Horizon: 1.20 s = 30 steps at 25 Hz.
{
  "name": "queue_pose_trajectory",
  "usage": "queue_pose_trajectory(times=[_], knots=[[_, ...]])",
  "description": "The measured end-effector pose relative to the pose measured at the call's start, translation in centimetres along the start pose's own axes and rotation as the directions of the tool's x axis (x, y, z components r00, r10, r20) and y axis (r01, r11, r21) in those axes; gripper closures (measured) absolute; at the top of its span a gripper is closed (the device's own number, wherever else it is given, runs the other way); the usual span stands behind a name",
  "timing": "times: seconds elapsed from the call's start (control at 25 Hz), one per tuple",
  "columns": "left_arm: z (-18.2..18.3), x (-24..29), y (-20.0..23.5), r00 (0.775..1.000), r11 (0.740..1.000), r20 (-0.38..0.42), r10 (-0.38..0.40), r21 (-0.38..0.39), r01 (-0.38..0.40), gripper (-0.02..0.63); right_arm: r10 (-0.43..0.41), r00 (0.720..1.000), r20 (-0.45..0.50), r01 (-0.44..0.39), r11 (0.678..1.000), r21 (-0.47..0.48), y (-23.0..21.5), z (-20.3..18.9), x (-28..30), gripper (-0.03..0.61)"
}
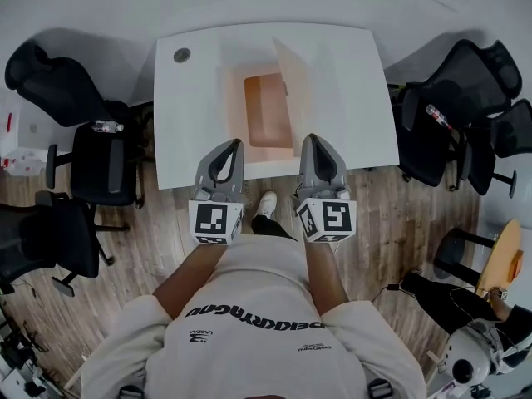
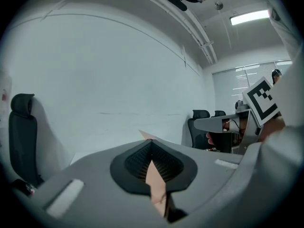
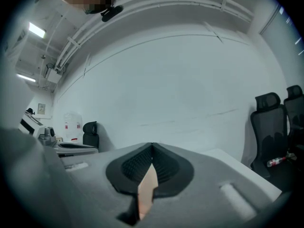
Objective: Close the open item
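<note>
Over near end of open cardboard box [image 1: 268, 110] on tabletop [image 1: 349, 98]: left tongs [image 1: 233, 145], right tongs [image 1: 310, 141] both clenched, tips meeting.

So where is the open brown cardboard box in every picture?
Head view: the open brown cardboard box sits mid-picture on the white table.
Left gripper view: only a sliver of the box, low centre, past the shut jaws.
Right gripper view: the same, a sliver low centre.
Shared landmark: the white table.
</note>
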<state>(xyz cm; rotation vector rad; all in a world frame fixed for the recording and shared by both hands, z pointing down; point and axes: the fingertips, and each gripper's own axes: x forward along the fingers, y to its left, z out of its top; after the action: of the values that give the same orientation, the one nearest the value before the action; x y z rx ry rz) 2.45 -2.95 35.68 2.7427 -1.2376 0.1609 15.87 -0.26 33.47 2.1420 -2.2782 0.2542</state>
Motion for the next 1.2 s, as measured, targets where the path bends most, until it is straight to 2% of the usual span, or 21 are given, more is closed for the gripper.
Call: queue_pose_trajectory(times=[0.68, 1.2], knots=[[-0.6, 3.3, 0.4, 0.995, 0.996, -0.034, 0.093, -0.009, -0.093, 0.611, 0.081, 0.993, -0.085, -0.078, 0.996, 0.039, -3.2, -2.1, 3.7, 0.58], [-1.9, 5.1, 2.3, 0.991, 0.993, -0.074, 0.109, -0.027, -0.111, 0.611, 0.084, 0.978, -0.188, -0.073, 0.995, 0.068, -4.6, -4.7, 5.7, 0.58]])
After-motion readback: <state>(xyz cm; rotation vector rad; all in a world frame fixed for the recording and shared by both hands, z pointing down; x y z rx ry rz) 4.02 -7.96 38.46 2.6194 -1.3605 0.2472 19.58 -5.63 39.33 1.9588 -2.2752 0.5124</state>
